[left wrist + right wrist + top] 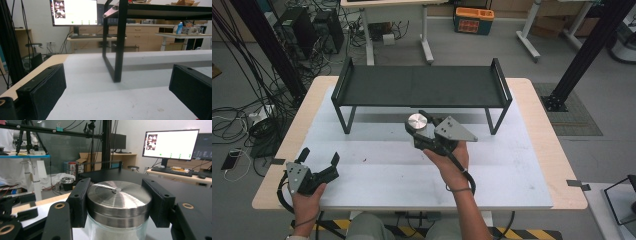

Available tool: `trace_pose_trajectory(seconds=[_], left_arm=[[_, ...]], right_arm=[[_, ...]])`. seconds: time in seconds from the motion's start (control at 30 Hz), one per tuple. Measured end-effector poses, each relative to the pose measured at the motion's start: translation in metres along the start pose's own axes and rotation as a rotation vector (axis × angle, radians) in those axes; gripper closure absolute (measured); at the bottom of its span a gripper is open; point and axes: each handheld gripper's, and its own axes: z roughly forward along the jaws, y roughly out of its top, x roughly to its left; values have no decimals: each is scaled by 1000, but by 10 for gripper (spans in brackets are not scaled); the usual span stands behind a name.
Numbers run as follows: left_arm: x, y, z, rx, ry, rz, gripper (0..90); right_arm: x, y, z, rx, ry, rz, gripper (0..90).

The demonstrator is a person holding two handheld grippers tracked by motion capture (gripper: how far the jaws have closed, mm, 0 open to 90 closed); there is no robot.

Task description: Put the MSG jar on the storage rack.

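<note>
We see the right gripper (422, 131) clamped on a glass jar (117, 230) by its brushed-metal lid (417, 121), just in front of the black shelf (422, 86). The left gripper (318, 159) (jaws wide, holding nothing) rests at the counter's (532, 150) near left corner.

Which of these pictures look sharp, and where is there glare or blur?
High view: even light, soft overall, a bright sheen on the round metal lid. Right gripper view: the lid is crisp with a glare streak; the glowing monitor is washed out. Left gripper view: the near black jaws are blurred, the black metal shelf is sharper.
</note>
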Motion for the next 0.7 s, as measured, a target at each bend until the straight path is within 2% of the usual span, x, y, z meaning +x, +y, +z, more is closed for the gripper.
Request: trace_pose_trajectory(seconds=[0.13,0.27,0.53,0.7], left_arm=[[0,0,0,2,-1,1,13],[0,0,0,1,-2,-1,13],[0,0,0,2,-2,0,13],[0,0,0,-3,-3,-2,13]], right_arm=[[-11,19,1,-5,5,13,423],[-17,35,5,-6,2,0,423],[-28,59,18,-23,9,-5,423],[-33,72,28,-26,-15,-15,423]])
